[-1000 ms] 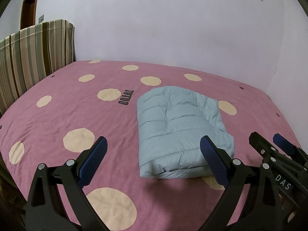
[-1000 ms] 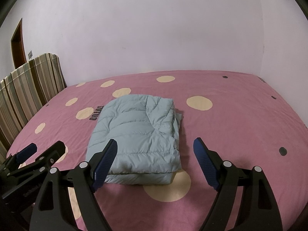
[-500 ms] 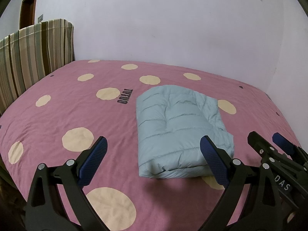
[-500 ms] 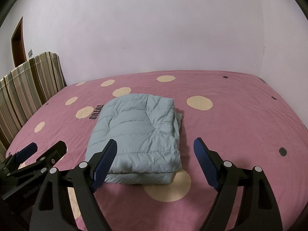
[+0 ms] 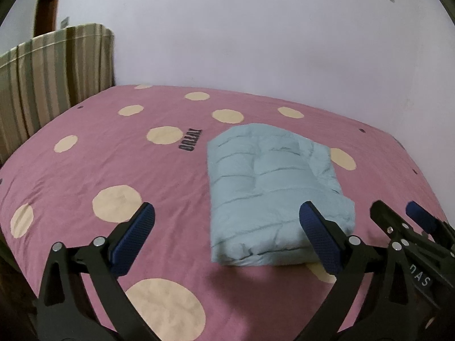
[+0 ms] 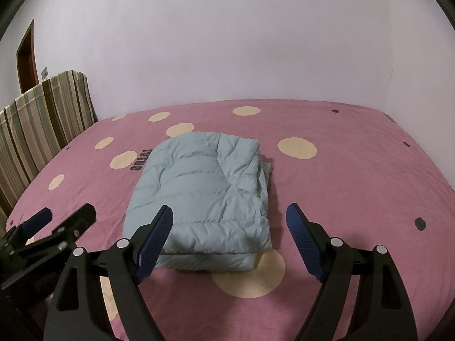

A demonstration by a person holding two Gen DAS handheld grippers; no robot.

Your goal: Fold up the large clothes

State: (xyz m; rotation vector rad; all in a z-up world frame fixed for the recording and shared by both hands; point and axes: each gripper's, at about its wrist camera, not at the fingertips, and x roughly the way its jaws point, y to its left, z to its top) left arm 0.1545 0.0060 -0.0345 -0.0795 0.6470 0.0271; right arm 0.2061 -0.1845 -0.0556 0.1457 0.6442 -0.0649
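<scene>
Apparently unmoved over the last second, the jacket (image 6: 199, 196) lies folded on the bed (image 6: 355, 176), both tools, left (image 5: 227, 236) and right (image 6: 229, 238), spread empty near its front edge, so folding looks finished.

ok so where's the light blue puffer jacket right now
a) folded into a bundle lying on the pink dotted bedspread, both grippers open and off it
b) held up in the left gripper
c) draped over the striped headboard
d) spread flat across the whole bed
a: the puffer jacket lies as a compact folded bundle on the bedspread, while the left gripper and right gripper are both open and hold nothing.
</scene>
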